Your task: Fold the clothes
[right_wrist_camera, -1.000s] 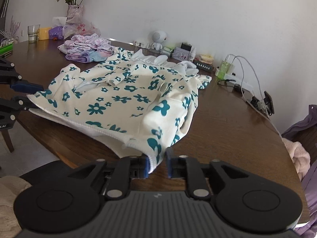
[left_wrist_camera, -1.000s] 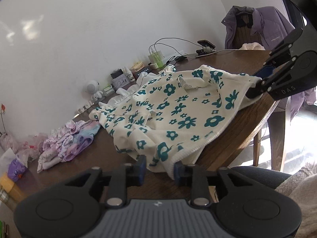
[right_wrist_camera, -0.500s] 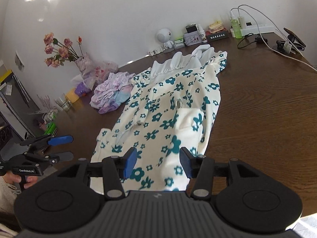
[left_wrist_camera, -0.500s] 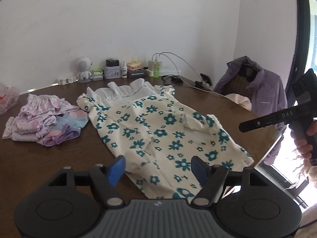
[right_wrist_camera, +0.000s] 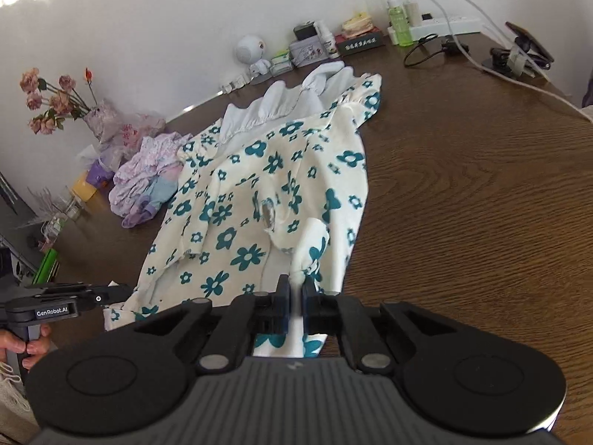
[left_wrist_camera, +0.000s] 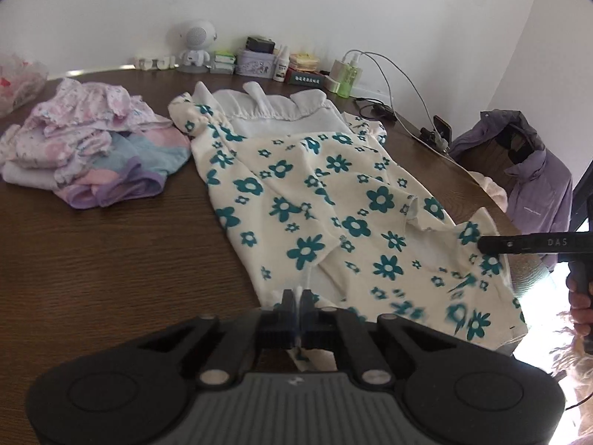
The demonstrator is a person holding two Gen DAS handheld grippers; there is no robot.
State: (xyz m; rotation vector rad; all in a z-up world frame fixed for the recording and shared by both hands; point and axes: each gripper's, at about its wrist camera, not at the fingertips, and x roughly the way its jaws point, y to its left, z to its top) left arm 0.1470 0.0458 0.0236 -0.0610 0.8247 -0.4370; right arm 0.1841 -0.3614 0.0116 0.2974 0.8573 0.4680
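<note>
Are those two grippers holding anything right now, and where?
Yes. Both pinch the flowered garment at its near hem: left gripper and right gripper, each shut on one hem corner.

We see a dark wooden table. On it lies a cream dress with teal flowers, spread flat, and just beside it 1 pile of pastel clothes. Along the wall edge stand small boxes, bottles, a white figurine and cables.

left gripper: closing from spread jaws onto floral dress hem | right gripper: likewise pinching near corner
</note>
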